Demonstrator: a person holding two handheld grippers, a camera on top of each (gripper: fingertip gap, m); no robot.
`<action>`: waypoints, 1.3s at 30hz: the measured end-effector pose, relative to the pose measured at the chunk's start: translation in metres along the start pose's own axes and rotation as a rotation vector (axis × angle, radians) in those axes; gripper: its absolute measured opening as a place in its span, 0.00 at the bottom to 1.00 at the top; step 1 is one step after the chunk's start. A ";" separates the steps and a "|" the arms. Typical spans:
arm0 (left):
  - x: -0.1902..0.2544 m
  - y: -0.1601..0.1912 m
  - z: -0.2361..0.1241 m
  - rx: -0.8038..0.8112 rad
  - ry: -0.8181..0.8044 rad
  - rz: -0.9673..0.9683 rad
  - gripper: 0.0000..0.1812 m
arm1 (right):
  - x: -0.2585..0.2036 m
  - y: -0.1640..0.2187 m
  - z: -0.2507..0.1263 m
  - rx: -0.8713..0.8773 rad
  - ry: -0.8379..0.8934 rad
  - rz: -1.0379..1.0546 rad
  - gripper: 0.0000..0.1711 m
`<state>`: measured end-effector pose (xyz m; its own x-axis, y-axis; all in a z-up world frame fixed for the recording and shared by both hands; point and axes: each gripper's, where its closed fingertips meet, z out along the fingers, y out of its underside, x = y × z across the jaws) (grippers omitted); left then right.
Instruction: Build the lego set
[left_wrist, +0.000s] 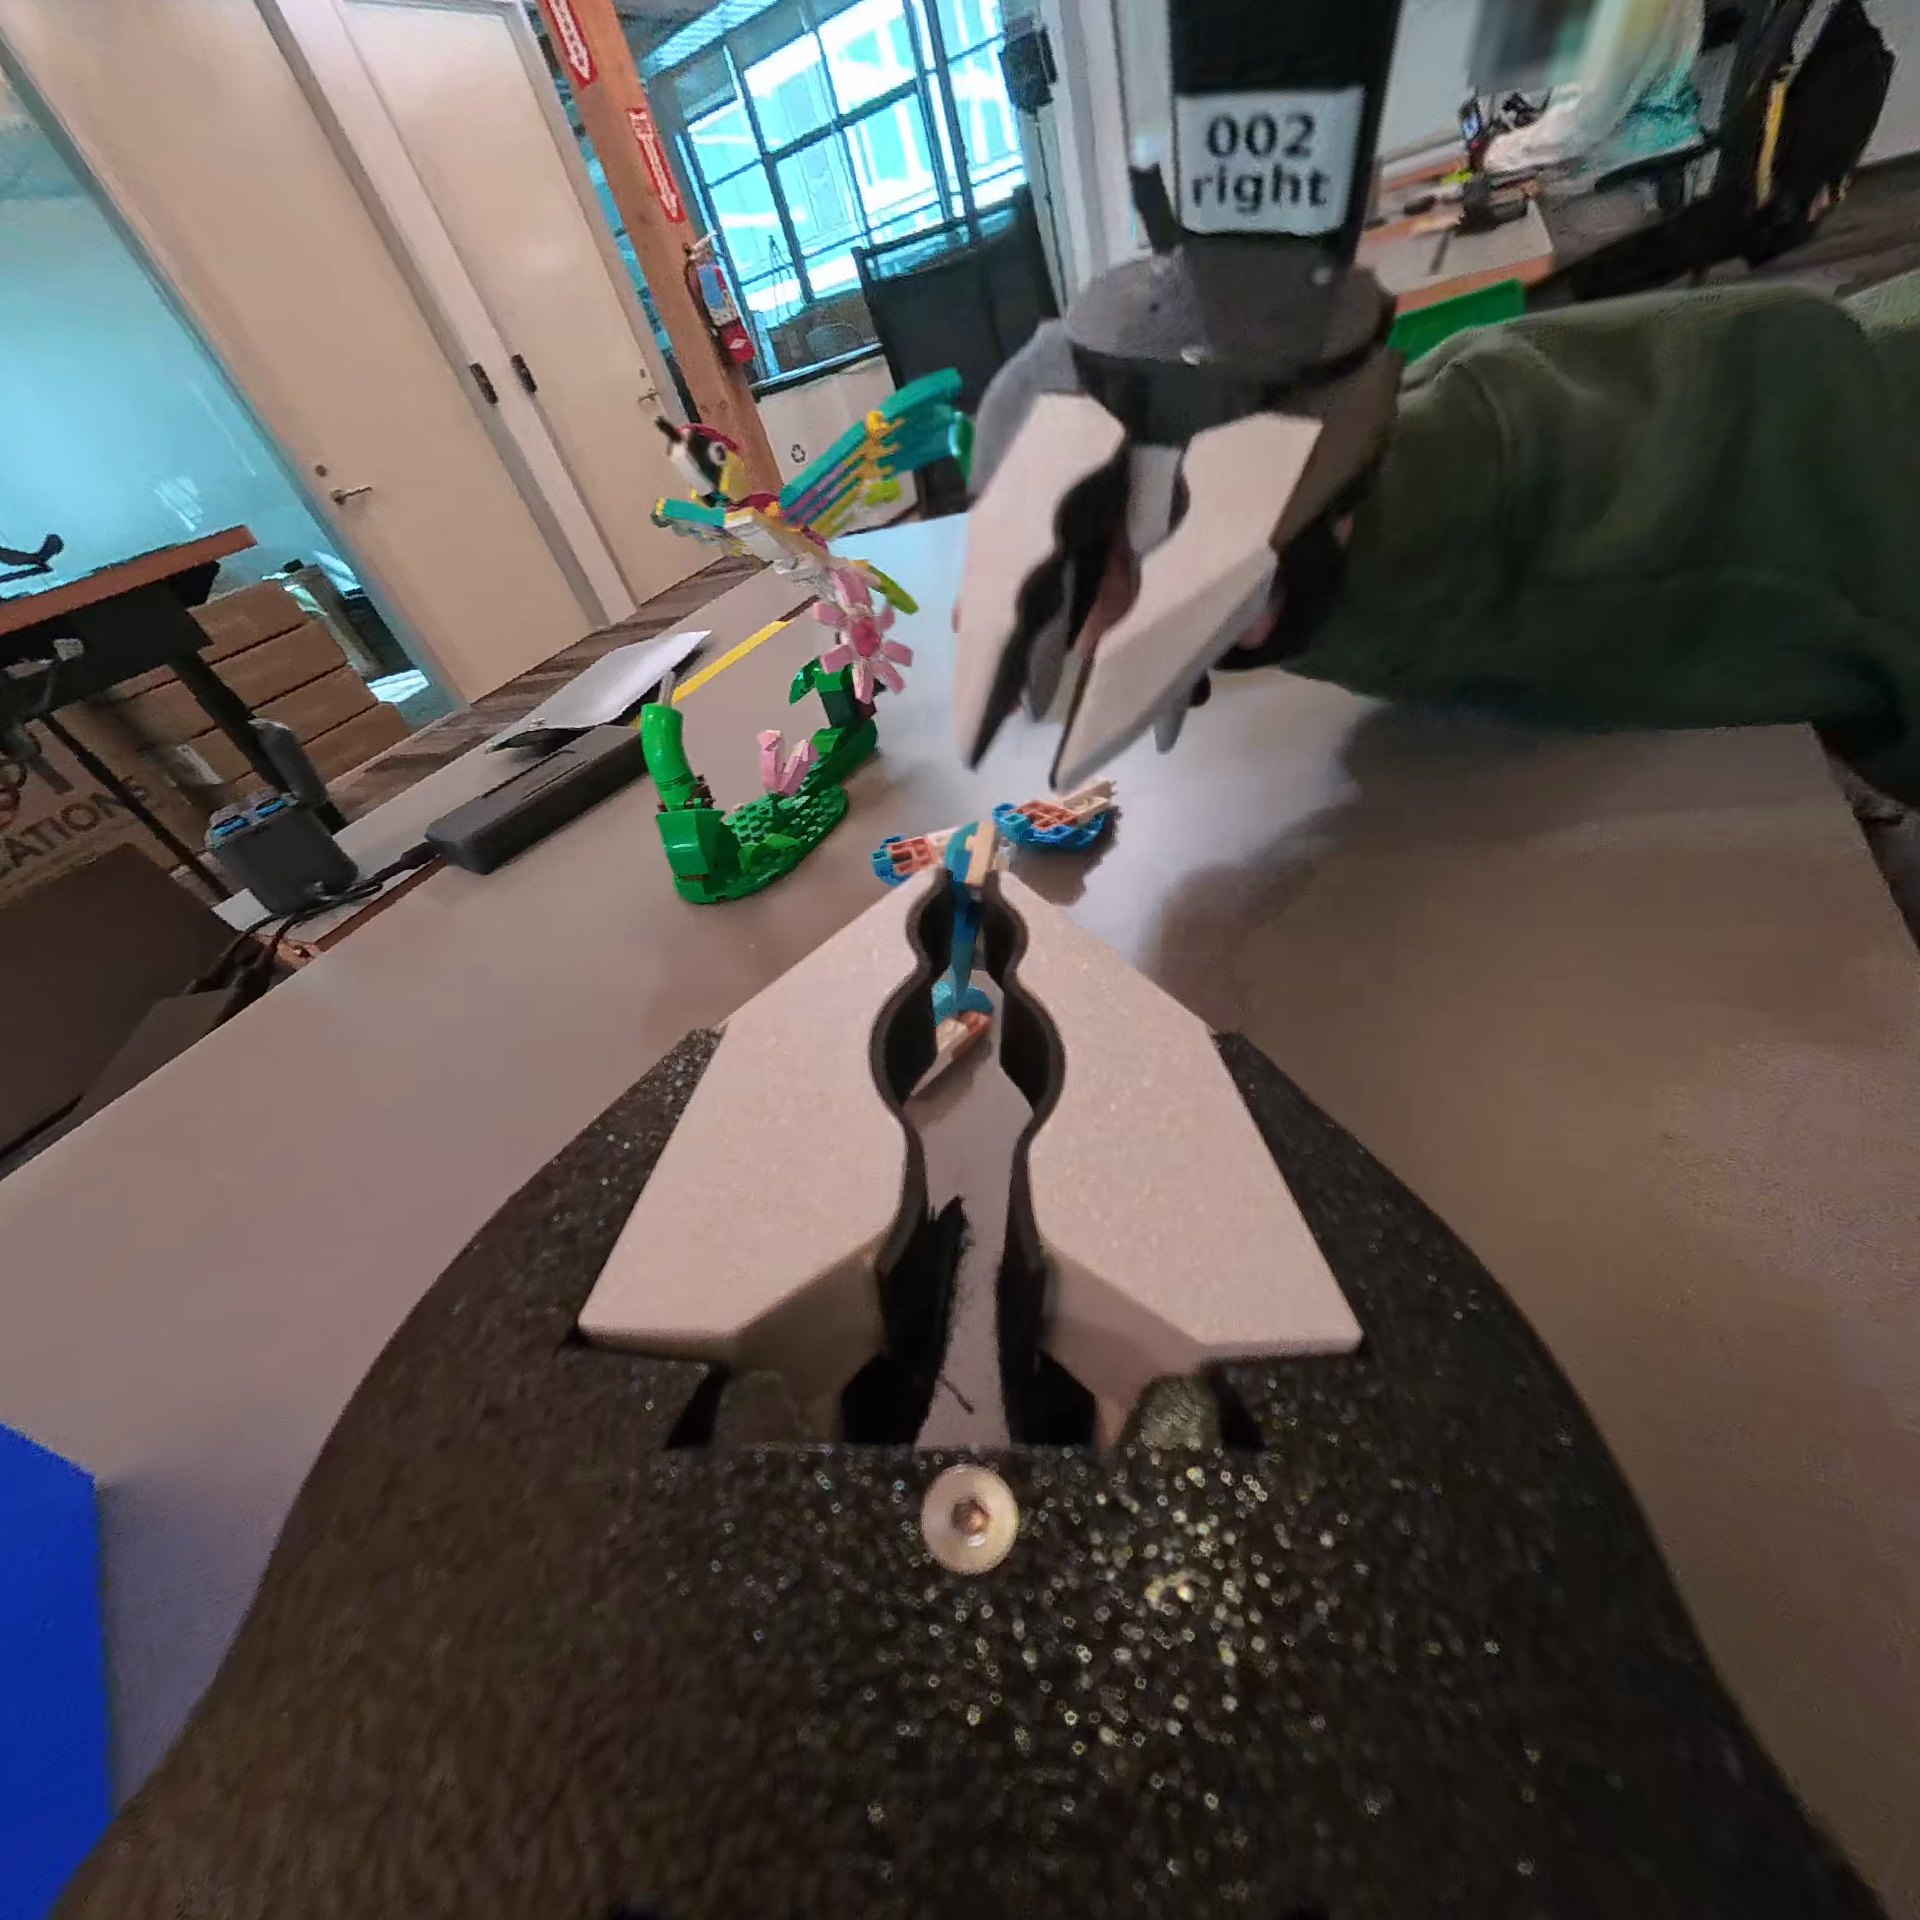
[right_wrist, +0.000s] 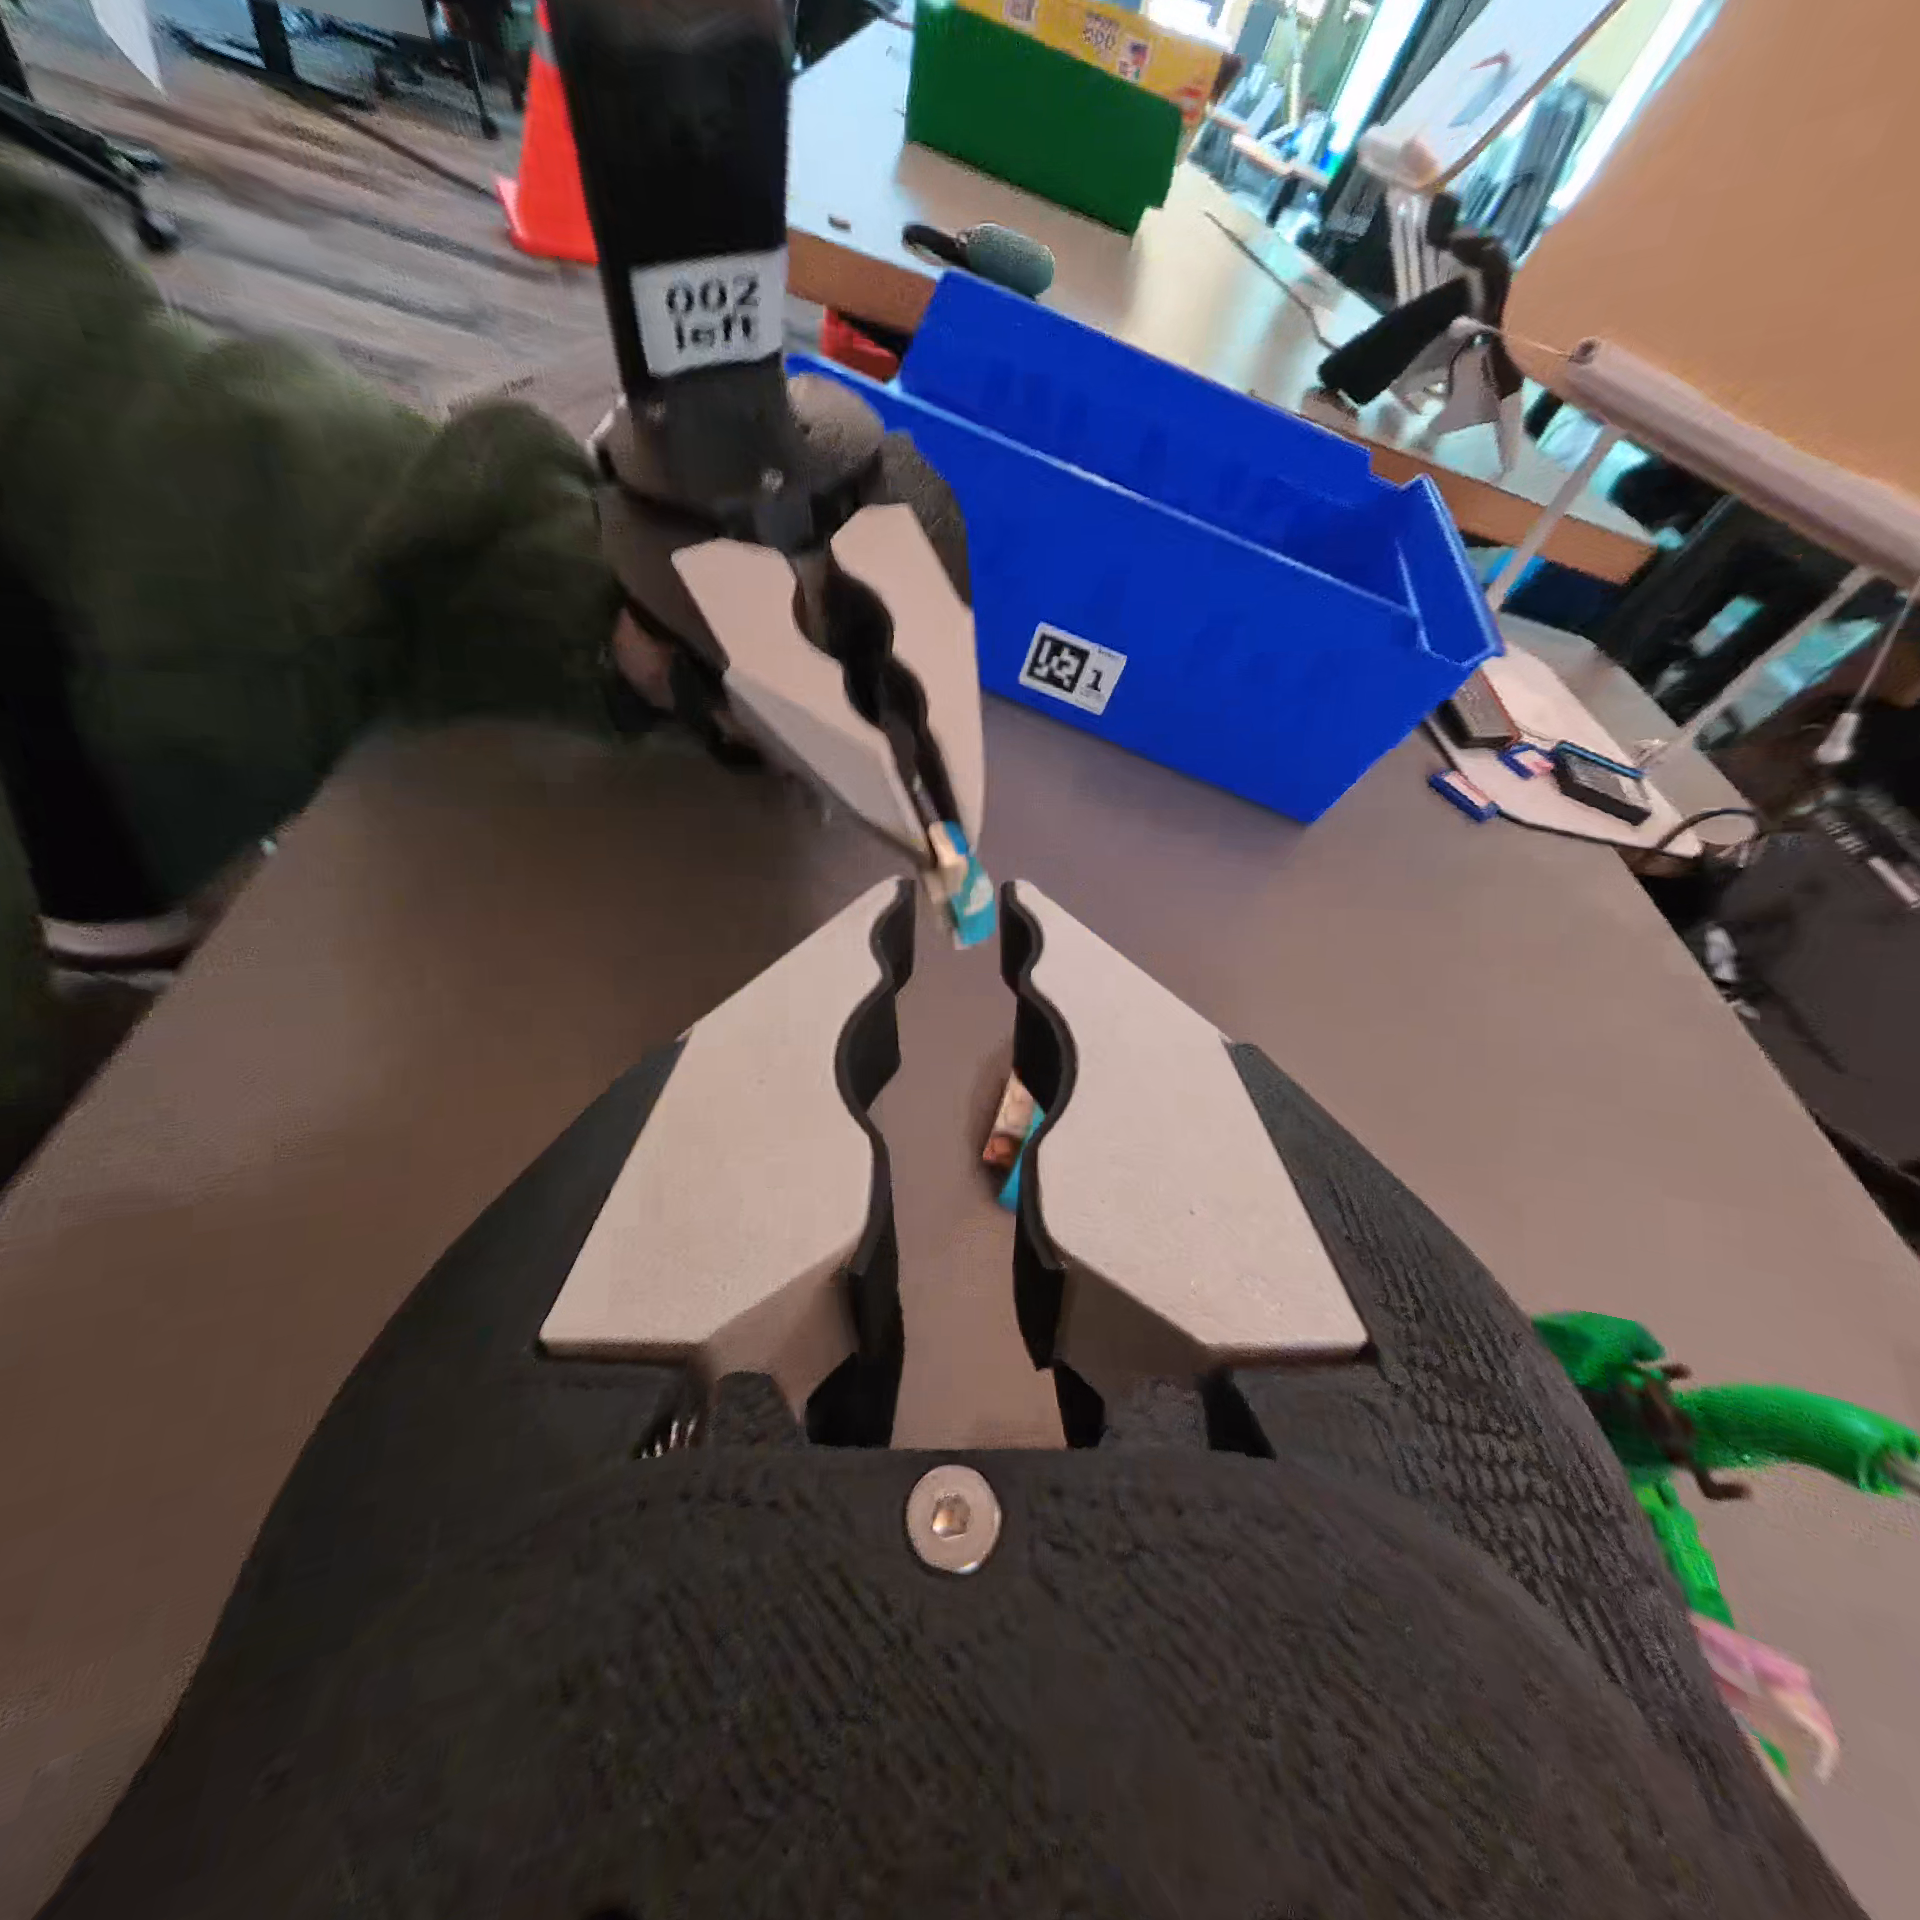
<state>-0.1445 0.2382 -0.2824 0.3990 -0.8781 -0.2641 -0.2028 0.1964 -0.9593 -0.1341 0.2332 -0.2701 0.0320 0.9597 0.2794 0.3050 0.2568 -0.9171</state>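
Observation:
My left gripper (left_wrist: 964, 883) is shut on a small blue and white brick piece (left_wrist: 961, 1003) and holds it just above the grey table (left_wrist: 1455, 1039). My right gripper (right_wrist: 958, 896) is open, and its tips stand on either side of the free end of that piece (right_wrist: 966, 909) without closing on it. The right gripper also shows in the left wrist view (left_wrist: 1016, 769), pointing down from the far side. The left gripper shows in the right wrist view (right_wrist: 940, 836). Two loose blue and salmon brick bits (left_wrist: 1055, 821) (left_wrist: 909, 854) lie on the table beneath.
A brick model with a green base (left_wrist: 758, 821), pink flowers and a bird (left_wrist: 727, 488) stands left of the grippers. A blue bin (right_wrist: 1195, 582) sits behind the left gripper. A black box (left_wrist: 540, 795) lies near the table's left edge. Green-sleeved arms hold both grippers. The grippers are tip to tip, or close to it.

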 end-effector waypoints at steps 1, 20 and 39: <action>0.002 0.001 0.001 -0.008 0.008 0.011 0.00 | -0.004 0.005 0.000 0.012 0.015 -0.017 0.07; 0.024 0.009 0.009 -0.078 0.117 0.061 0.01 | -0.020 0.021 0.008 -0.062 0.011 -0.106 0.02; 0.077 -0.003 -0.013 -0.097 0.570 -0.304 0.02 | -0.071 0.008 -0.004 0.091 -0.425 0.197 0.01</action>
<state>-0.1248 0.1643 -0.2987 -0.0797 -0.9873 0.1377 -0.2465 -0.1143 -0.9624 -0.1304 0.1669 -0.2966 -0.3171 0.9480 -0.0256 0.2466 0.0564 -0.9675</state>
